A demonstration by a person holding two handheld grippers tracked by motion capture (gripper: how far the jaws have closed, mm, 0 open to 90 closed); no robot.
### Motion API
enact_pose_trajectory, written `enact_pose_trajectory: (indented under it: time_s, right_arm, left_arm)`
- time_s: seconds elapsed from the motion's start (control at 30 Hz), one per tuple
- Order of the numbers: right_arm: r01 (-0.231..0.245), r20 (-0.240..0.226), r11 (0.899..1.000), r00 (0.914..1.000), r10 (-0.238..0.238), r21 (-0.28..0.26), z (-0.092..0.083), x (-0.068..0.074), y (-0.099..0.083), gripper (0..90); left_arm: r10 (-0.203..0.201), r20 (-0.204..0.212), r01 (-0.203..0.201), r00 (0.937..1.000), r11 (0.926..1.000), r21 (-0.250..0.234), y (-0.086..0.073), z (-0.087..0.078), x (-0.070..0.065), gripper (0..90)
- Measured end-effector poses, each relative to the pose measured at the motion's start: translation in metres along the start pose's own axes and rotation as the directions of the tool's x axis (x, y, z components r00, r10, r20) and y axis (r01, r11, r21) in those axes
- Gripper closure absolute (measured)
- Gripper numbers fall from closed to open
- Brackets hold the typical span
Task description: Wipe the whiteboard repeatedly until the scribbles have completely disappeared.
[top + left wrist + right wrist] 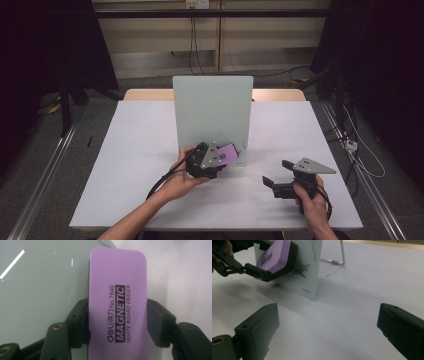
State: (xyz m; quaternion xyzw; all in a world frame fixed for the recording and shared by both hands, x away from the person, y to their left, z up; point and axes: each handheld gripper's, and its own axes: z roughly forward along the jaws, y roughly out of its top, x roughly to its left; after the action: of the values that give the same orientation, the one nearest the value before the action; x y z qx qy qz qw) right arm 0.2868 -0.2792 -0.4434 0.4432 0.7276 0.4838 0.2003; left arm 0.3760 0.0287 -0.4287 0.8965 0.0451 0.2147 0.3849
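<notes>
One purple eraser [117,307], printed "MAGNETIC WHITE BOARD ERASER", sits clamped between the two jaws of your left gripper [212,161], one jaw on each long side. It is pressed flat against the lower right part of the one whiteboard [212,107], which stands upright near the middle of the table [135,150]. In the right gripper view, dark marker strokes [300,266] show on the board just beside the eraser's black underside, and a second thin line [314,250] runs higher up near the board's edge. One wire stand [338,257] props the board from behind.

Your left hand [182,177] grips its tool from below and to the left, cable trailing toward you. Your right gripper [280,175] hangs over bare table well to the right of the board, its two jaws spread wide with nothing between them. Your right hand [312,200] holds it near the table's front edge. Two grippers, two hands, one eraser, one board.
</notes>
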Motion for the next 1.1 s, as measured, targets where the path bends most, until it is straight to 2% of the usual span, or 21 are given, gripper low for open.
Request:
enact_pose_trajectory:
  time_s: [0.1, 0.3, 0.4, 0.5, 0.77, 0.87, 0.97, 1.1]
  right_arm:
    - [0.002, -0.002, 1.000, 1.0000, -0.002, 0.000, 0.000, 0.000, 0.000, 4.0]
    - [0.001, 0.001, 1.000, 1.0000, -0.001, 0.002, 0.000, 0.001, 0.000, 4.0]
    - [0.003, -0.002, 1.000, 1.0000, -0.003, 0.002, 0.001, 0.001, 0.000, 4.0]
    - [0.003, -0.002, 1.000, 1.0000, -0.003, 0.003, 0.001, 0.001, 0.000, 4.0]
    - [0.003, -0.001, 1.000, 1.0000, -0.003, -0.003, -0.001, 0.000, 0.000, 4.0]
    - [-0.001, 0.004, 1.000, 1.0000, 0.001, -0.007, -0.002, -0.001, 0.000, 4.0]
    - [-0.001, 0.002, 1.000, 1.0000, 0.001, -0.008, -0.003, -0.001, 0.000, 4.0]
    - [0.001, 0.001, 1.000, 1.0000, -0.001, -0.008, -0.003, -0.001, 0.000, 4.0]
  left_arm:
    - [0.007, 0.011, -0.007, 0.9999, 0.9995, 0.029, -0.005, -0.001, -0.002, 41.0]
    - [0.006, 0.023, -0.006, 0.9997, 0.9997, 0.022, -0.005, 0.004, -0.006, 41.0]
    - [0.021, 0.027, -0.021, 0.9994, 0.9996, 0.020, 0.000, 0.010, -0.008, 41.0]
    - [0.011, 0.038, -0.011, 0.9992, 0.9999, -0.003, 0.007, 0.015, -0.008, 41.0]
    - [0.039, 0.065, -0.039, 0.9971, 0.9992, -0.003, 0.026, 0.033, -0.016, 41.0]
    - [0.050, 0.062, -0.050, 0.9968, 0.9987, -0.006, 0.031, 0.038, -0.017, 41.0]
    - [0.049, 0.057, -0.048, 0.9972, 0.9987, -0.016, 0.038, 0.037, -0.013, 41.0]
    - [0.030, 0.022, -0.029, 0.9993, 0.9985, -0.047, 0.051, 0.025, 0.003, 41.1]
